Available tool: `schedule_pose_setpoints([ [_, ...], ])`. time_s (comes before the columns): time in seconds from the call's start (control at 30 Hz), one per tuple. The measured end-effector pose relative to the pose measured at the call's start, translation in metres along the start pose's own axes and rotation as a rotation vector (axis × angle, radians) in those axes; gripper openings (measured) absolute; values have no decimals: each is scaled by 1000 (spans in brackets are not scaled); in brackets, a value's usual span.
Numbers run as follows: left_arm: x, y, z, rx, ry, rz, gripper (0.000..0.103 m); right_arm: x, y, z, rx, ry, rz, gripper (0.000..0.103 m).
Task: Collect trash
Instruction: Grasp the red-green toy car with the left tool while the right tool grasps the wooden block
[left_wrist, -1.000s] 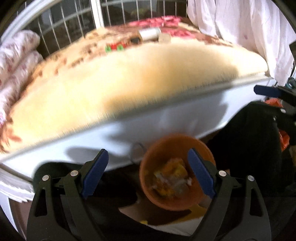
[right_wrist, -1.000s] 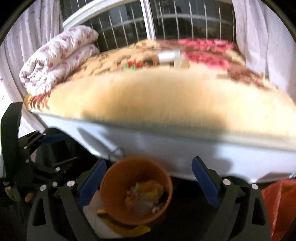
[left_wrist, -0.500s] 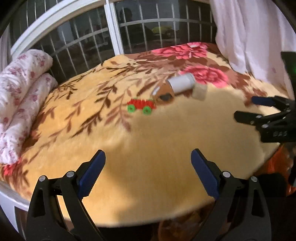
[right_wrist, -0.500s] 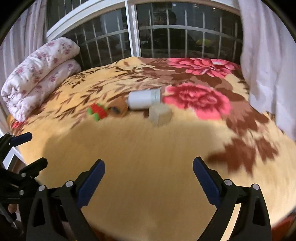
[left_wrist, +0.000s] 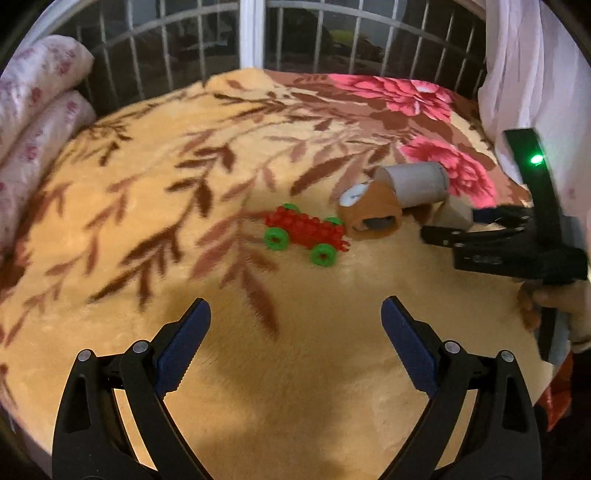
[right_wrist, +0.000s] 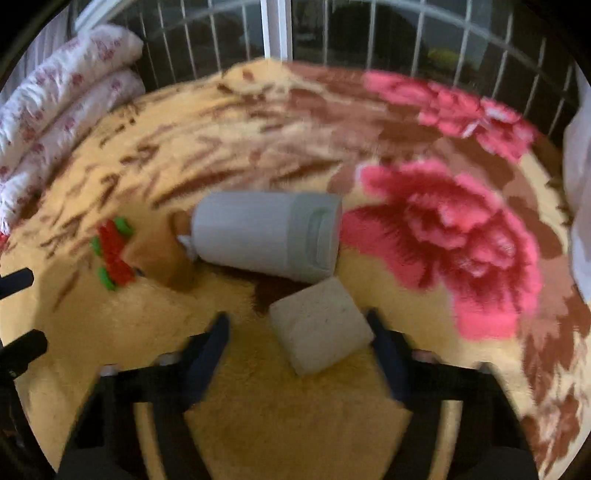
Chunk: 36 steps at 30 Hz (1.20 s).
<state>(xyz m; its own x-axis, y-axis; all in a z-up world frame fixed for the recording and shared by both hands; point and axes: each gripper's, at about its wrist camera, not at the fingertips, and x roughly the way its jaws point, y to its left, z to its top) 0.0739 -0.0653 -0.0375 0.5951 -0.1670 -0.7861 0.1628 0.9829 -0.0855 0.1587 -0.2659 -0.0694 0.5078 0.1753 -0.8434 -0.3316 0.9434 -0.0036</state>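
Trash here is a pale roll of tissue (right_wrist: 319, 325) lying on its side on the bed's floral blanket (right_wrist: 258, 424), toward the right edge; it sits between the spread fingers of the right gripper (right_wrist: 299, 332), close against the right finger (right_wrist: 384, 347) and well clear of the left one, with neither visibly pressing it; in the left wrist view only a sliver of it shows, at the tips of that gripper. Just beyond the roll, touching or nearly so, a grey lidded bottle (right_wrist: 269, 236) lies on its side; a brown cup-like thing (left_wrist: 371, 214) rests against the bottle's base, and a red toy car with green wheels (left_wrist: 304, 232) sits just beside that. The left gripper (left_wrist: 295, 343) hangs over bare blanket near the front edge, fingers wide apart and holding nothing, well short of the cluster. At the far left edge rolled floral bedding (left_wrist: 33, 122) lies; a barred window (right_wrist: 332, 33) stands behind the bed.
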Motion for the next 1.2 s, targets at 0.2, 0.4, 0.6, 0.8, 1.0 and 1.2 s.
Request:
schedule_pose_setpoints([
  [0.2,36,-8,28,5,42,-22,91,-11,-13,-11,66,-70,35,46],
  [0.4,83,-9,47,7,129,89,91,-7,-22,-13,112,-75,77,46],
  [0.6,97,-1,54,50,136,49,80,-6,-28,-14,146,-76,115,46],
  [0.8,74,6,41,93,100,22,72,-13,-30,-15,162,-103,92,46],
  [1.0,31,13,14,100,40,59,72,-46,-24,-25,178,-160,70,46],
  [1.2,-25,6,-15,59,-62,84,72,-81,3,-56,139,-196,53,46],
])
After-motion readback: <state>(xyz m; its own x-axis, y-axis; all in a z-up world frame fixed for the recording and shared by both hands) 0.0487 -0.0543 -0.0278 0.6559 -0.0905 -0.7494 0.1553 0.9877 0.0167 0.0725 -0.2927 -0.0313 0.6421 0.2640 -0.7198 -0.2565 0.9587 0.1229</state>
